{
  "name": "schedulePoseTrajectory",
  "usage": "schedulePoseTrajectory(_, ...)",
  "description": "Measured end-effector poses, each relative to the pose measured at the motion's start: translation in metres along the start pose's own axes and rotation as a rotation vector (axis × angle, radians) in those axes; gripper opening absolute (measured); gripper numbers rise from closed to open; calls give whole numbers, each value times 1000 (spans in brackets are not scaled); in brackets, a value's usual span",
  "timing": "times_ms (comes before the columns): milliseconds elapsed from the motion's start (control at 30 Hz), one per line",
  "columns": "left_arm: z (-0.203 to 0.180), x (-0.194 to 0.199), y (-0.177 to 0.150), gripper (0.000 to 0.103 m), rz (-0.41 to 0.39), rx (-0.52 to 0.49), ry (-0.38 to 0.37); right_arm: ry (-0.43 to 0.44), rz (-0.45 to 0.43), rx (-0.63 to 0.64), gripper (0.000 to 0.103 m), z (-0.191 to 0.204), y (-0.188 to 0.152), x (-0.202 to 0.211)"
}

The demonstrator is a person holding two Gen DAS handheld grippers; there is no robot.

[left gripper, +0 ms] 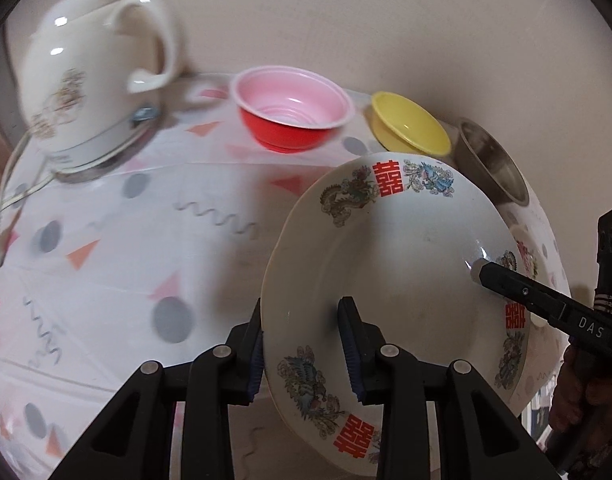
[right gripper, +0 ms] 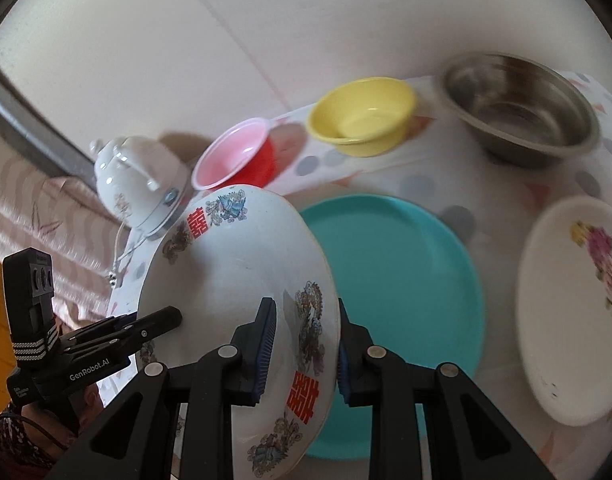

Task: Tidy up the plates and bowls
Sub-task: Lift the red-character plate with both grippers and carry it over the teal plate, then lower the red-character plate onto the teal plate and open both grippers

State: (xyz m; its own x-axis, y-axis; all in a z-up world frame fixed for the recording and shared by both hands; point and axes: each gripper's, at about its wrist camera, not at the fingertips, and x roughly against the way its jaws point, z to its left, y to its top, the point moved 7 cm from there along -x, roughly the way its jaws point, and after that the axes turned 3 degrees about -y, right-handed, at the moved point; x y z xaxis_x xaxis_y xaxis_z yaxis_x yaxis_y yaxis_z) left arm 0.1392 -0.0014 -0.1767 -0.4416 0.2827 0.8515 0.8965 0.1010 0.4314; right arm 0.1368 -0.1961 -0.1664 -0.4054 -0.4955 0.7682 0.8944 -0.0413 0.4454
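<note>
porcelain dragon plate (right gripper: 242, 280) hangs tilted off the table, its rim pinched on opposite sides by my left gripper (left gripper: 304, 344) and my right gripper (right gripper: 306, 344). sorting looks barely begun: beyond my fingers the pink bowl (left gripper: 292, 110), yellow bowl (right gripper: 362, 116) and steel bowl (right gripper: 522, 108) sit apart, unstacked. under the plate lies a teal plate (right gripper: 398, 272), probably its landing spot; a floral plate (right gripper: 574, 312) waits further right.

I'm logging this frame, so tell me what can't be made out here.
- Teal plate: near left part hidden by the dragon plate, right wrist view.
- Floral plate: blurred, right edge cut off.
- Steel bowl: partly behind the dragon plate, left wrist view.
- Kettle: motion-blurred, its print unreadable.
</note>
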Motion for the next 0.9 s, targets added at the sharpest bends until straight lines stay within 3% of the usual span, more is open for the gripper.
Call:
schedulePoseTrajectory(467, -39, -42, 16, 34, 81, -77, 5, -60, -3, -106, 27, -55, -3, 1)
schedulePoseTrajectory(900, -50, -57, 29, 35, 70, -129, 59, -82, 9, -156, 27, -72, 2, -8)
